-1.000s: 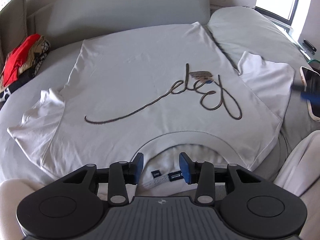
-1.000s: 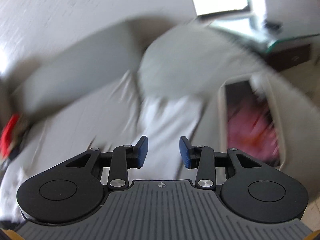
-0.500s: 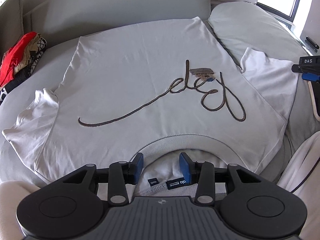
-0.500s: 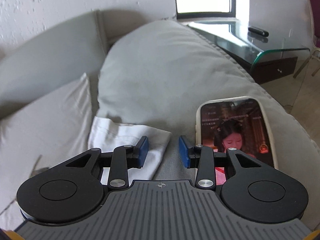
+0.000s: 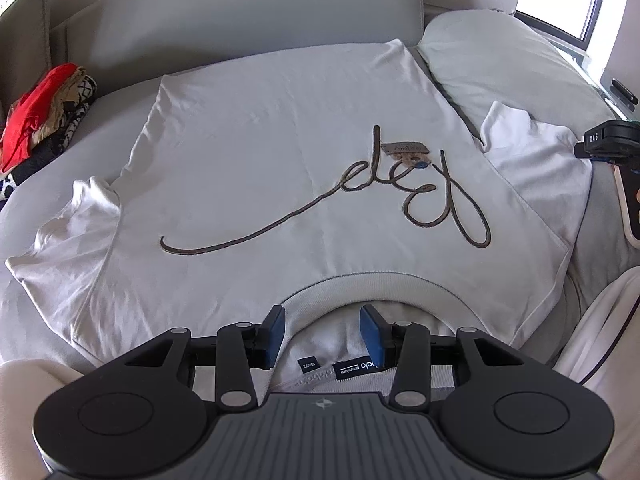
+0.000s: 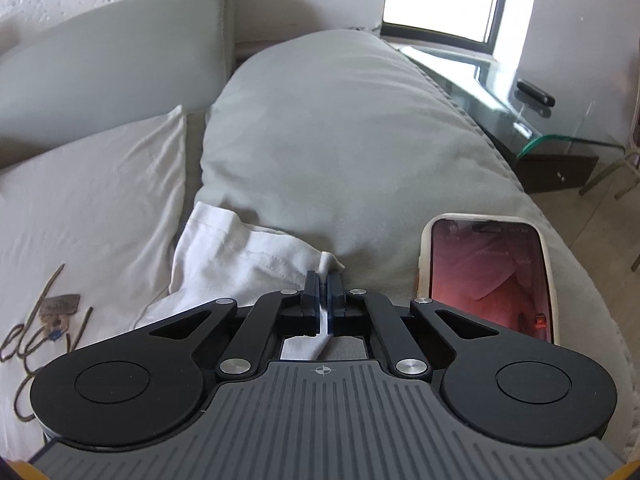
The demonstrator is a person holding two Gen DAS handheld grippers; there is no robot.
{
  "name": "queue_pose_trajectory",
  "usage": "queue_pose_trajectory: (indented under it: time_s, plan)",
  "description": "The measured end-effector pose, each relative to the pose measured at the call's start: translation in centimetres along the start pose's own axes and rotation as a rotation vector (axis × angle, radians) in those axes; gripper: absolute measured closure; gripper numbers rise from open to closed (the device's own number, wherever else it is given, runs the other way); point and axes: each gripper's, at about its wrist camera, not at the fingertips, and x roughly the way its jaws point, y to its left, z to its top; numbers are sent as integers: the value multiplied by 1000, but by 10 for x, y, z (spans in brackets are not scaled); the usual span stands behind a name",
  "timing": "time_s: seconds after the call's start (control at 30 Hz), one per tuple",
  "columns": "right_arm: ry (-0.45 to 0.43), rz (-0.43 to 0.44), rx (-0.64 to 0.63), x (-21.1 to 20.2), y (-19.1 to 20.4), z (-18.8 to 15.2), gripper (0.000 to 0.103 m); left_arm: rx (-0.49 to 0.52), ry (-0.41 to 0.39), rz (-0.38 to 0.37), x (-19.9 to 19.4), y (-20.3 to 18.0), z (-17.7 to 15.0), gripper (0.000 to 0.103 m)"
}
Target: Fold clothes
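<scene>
- White T-shirt (image 5: 256, 168): I see it spread face-up on the grey sofa (image 5: 256, 12), collar toward my left camera, with dark cursive script across the chest that I cannot read as a word.
- Neck labels (image 5: 356, 368): one reads "olo premium"; the smaller one beside it is too small to read.
- Left gripper (image 5: 322, 334): my jaws stand wide apart over the collar, holding nothing, the same as half a second ago.
- Right gripper (image 6: 323, 294): half a second ago its jaws were apart; now they are pinched on the hem of the right sleeve (image 6: 256, 256). The left view shows "DAS" on its side.
- Phone (image 6: 486, 272): lit reddish screen, just right of my right gripper on the cushion (image 6: 340, 120).
- Clothes pile (image 5: 44, 116): red and patterned, at the sofa's far left.
</scene>
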Motion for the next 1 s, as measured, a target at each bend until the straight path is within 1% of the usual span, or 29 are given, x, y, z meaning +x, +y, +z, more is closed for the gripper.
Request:
queue_pose_trajectory:
  time_s: [0.03, 0.13, 0.27, 0.3, 0.33, 0.43, 0.5, 0.57, 0.63, 0.7, 0.73, 0.77, 0.83, 0.87, 1.0]
  plan:
    - [-7, 12, 19, -3, -2, 0, 102, -2, -4, 2, -2, 0, -1, 62]
    - [-60, 116, 148, -16, -19, 0, 102, -11, -19, 6, -9, 4, -2, 61]
    - [-144, 256, 56, -44, -2, -4, 102, -35, -35, 11, -15, 9, -5, 61]
    - [-165, 293, 24, -52, 3, -5, 102, -42, -35, 11, -16, 11, -6, 61]
    - [-183, 336, -39, -62, 15, -8, 102, -45, -36, 9, -17, 12, -6, 61]
    - [-203, 411, -277, -87, 53, -29, 102, -54, -40, 6, -19, 14, -8, 61]
    - [-187, 438, -416, -95, 76, -49, 102, -58, -50, 7, -21, 16, -9, 61]
    - [-137, 454, -471, -94, 88, -63, 101, -68, -55, 15, -22, 20, -9, 61]
    - [-87, 471, -525, -93, 101, -77, 94, -74, -52, 19, -21, 22, -10, 61]
    - [-41, 489, -566, -92, 110, -89, 72, -74, -49, 19, -21, 23, -12, 61]
    - [-39, 507, -529, -94, 104, -89, 67, -72, -49, 19, -21, 24, -12, 61]
    - [-41, 519, -491, -96, 98, -88, 65, -69, -49, 21, -21, 24, -13, 61]
    - [-48, 524, -404, -98, 83, -82, 67, -68, -47, 25, -19, 26, -13, 61]
    - [-59, 505, -351, -97, 76, -77, 68, -70, -45, 24, -18, 27, -13, 61]
    - [-52, 281, -164, -71, 56, -56, 73, -71, -34, 18, -14, 25, -12, 61]
